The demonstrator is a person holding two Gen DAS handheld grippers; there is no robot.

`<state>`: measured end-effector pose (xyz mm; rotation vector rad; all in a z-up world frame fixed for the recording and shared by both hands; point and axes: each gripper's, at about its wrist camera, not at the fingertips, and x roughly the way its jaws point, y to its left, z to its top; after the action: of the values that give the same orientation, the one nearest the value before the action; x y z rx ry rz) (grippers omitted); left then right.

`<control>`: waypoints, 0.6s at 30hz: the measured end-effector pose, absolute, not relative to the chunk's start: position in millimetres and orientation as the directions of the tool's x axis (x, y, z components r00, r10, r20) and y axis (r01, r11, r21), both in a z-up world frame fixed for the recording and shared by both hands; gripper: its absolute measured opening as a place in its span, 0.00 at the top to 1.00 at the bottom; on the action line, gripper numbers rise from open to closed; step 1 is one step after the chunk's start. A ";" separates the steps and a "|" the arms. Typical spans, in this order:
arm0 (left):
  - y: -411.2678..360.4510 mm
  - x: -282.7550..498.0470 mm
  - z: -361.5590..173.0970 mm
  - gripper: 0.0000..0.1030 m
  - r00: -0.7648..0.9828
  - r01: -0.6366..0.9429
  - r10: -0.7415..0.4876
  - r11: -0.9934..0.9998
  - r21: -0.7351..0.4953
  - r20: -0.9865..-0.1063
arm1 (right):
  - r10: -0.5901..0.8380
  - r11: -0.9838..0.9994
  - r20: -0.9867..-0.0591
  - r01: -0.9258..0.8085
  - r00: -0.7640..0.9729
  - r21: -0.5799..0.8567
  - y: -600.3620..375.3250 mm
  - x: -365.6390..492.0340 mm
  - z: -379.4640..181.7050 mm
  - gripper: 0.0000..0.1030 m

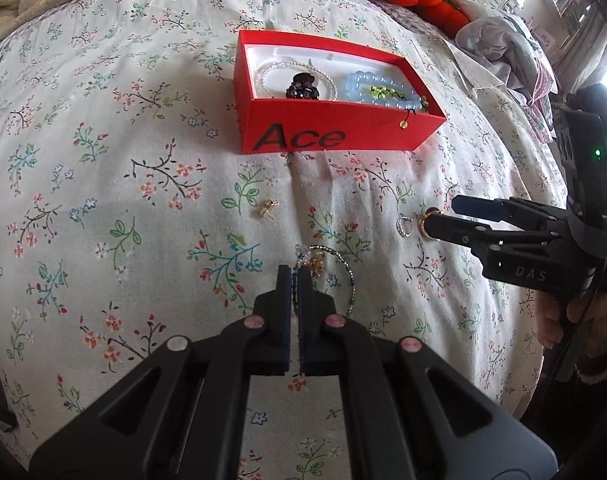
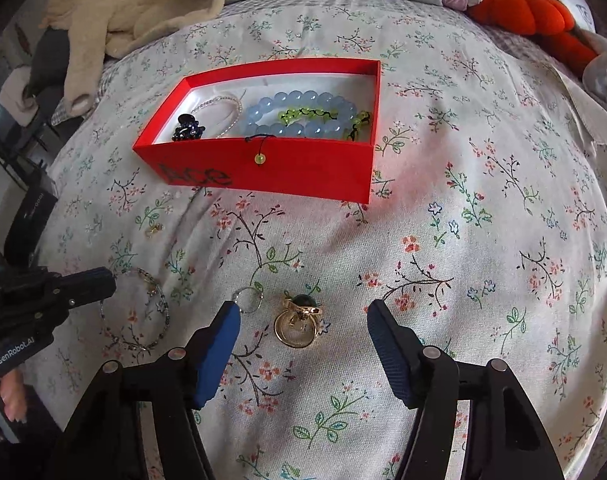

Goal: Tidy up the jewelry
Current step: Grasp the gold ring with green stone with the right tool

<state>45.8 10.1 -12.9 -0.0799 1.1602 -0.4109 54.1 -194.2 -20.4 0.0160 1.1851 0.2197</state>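
Left tool (image 1: pixel 294 276) is clenched tight on the thin beaded bracelet (image 1: pixel 345 280), pinching it at the charm end while the rest of the loop trails on the floral bedspread (image 1: pixel 103 200) to its right. Right tool (image 2: pixel 303 316) stands released, blue pads spread to either side of the gold ring (image 2: pixel 297 326) with the dark green stone, touching neither side of it. Just beside its left pad lies a small silver ring (image 2: pixel 249 300). Further back on the bed, a tiny gold charm (image 1: pixel 268 207) sits alone. Beyond it rests the red box (image 1: pixel 343 132) marked "Ace", already holding a pale blue bead bracelet (image 2: pixel 291 114), a yellow-green bead string (image 2: pixel 303 114), a clear bead bracelet (image 1: pixel 279 70) and a dark cluster piece (image 1: pixel 301 86). An orange plush toy (image 2: pixel 531 12) lies at the bed's far edge.
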 end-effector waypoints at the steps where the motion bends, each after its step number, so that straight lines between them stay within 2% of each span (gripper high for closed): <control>1: 11.1 45.7 -12.7 0.97 0.336 0.269 -0.353 0.924 -0.270 -0.873 | 0.180 0.980 -0.918 -0.149 0.353 0.135 -196.0 56.3 -20.5 0.45; 5: 11.0 46.5 -12.1 0.97 0.335 0.256 -0.347 0.928 -0.270 -0.876 | 0.199 0.979 -0.921 -0.097 0.334 0.177 -203.3 61.3 -21.9 0.59; 12: 11.4 47.1 -13.6 0.97 0.331 0.240 -0.330 0.936 -0.259 -0.884 | 0.229 0.973 -0.927 -0.067 0.297 0.220 -206.6 66.4 -28.3 0.73; 13: 11.5 47.6 -13.7 0.97 0.332 0.236 -0.327 0.937 -0.258 -0.885 | 0.231 0.973 -0.928 -0.064 0.293 0.222 -206.5 66.9 -29.3 0.77; 18: 11.6 47.8 -6.8 0.97 0.341 0.231 -0.339 0.934 -0.272 -0.876 | 0.228 0.973 -0.927 -0.045 0.297 0.225 -209.6 66.7 -26.3 0.77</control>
<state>47.8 11.6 -6.8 -0.1059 1.1652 -0.3715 66.7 -209.6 -26.3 0.1675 1.2576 0.1827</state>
